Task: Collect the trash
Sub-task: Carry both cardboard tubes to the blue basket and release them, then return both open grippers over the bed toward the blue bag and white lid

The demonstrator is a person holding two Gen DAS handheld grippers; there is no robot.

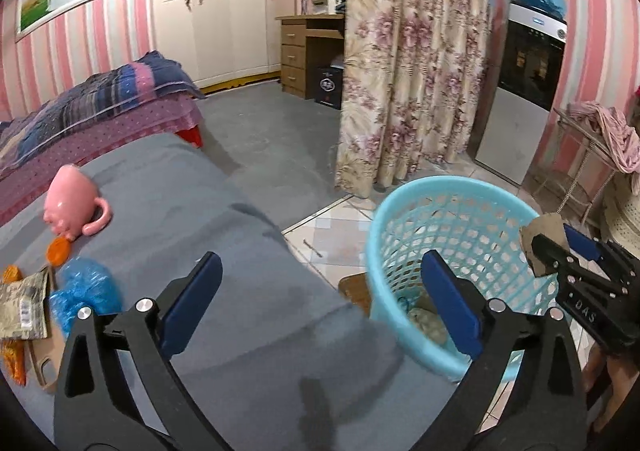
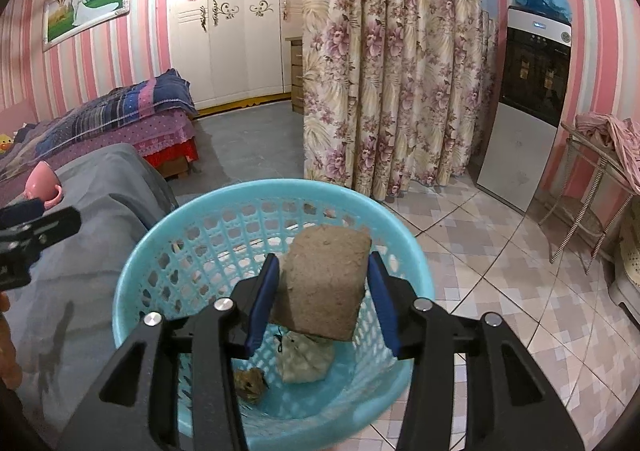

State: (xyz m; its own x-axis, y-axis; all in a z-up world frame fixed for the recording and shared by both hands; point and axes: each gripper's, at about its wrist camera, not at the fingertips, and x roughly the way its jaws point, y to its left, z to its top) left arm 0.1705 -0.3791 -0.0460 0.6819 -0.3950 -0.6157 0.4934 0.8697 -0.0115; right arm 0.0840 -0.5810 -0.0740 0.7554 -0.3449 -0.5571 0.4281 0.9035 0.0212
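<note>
Grey cloth [image 1: 168,187] covers the large surface occupying the 9 o'clock half of the left wrist view. Turquoise basket [image 2: 144,263] stands on tile just beside it, at 3 o'clock of the cloth. Right gripper [image 2: 322,291] pinches a brown cardboard piece [image 2: 326,283] directly over the basket opening. Left gripper [image 1: 320,303] has fingers spread, holding nothing. Blue plastic wrapper [image 1: 86,289] and crumpled paper [image 1: 24,305] lie at 8 o'clock on the cloth.
</note>
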